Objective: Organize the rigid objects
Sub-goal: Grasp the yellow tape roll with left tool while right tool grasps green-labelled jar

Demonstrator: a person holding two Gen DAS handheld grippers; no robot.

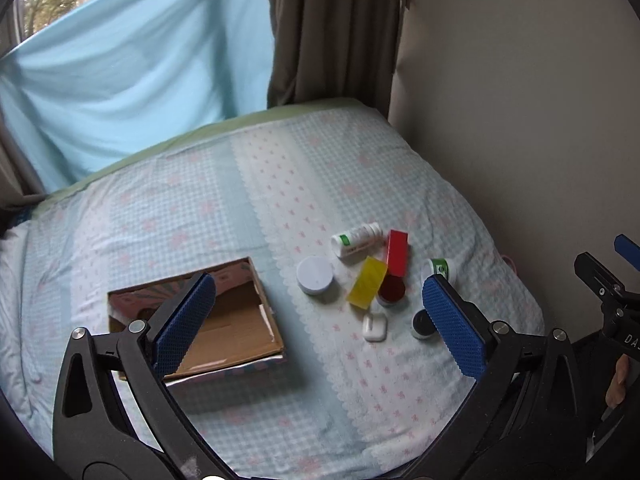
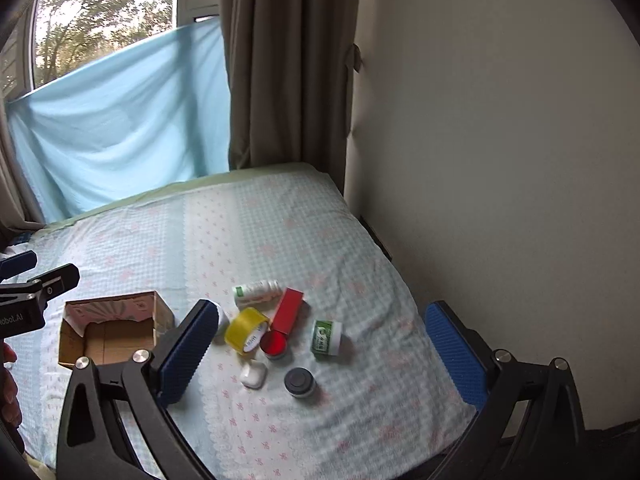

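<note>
A cluster of small objects lies on the bed: a white bottle (image 1: 357,240) on its side, a red box (image 1: 397,252), a yellow tape roll (image 1: 368,283), a red-lidded jar (image 1: 391,290), a white round tin (image 1: 315,275), a white earbud case (image 1: 375,327), a black-lidded jar (image 1: 423,325) and a green-labelled jar (image 1: 441,269). An open cardboard box (image 1: 224,324) lies left of them. My left gripper (image 1: 320,320) is open and empty above the bed. My right gripper (image 2: 320,350) is open and empty, hovering over the cluster (image 2: 280,332).
The bed (image 1: 240,200) has a blue checked sheet and meets a beige wall (image 1: 520,100) on the right. A brown curtain (image 1: 332,32) and a light blue cloth (image 1: 120,80) hang behind it. The right gripper shows at the left wrist view's right edge (image 1: 608,280).
</note>
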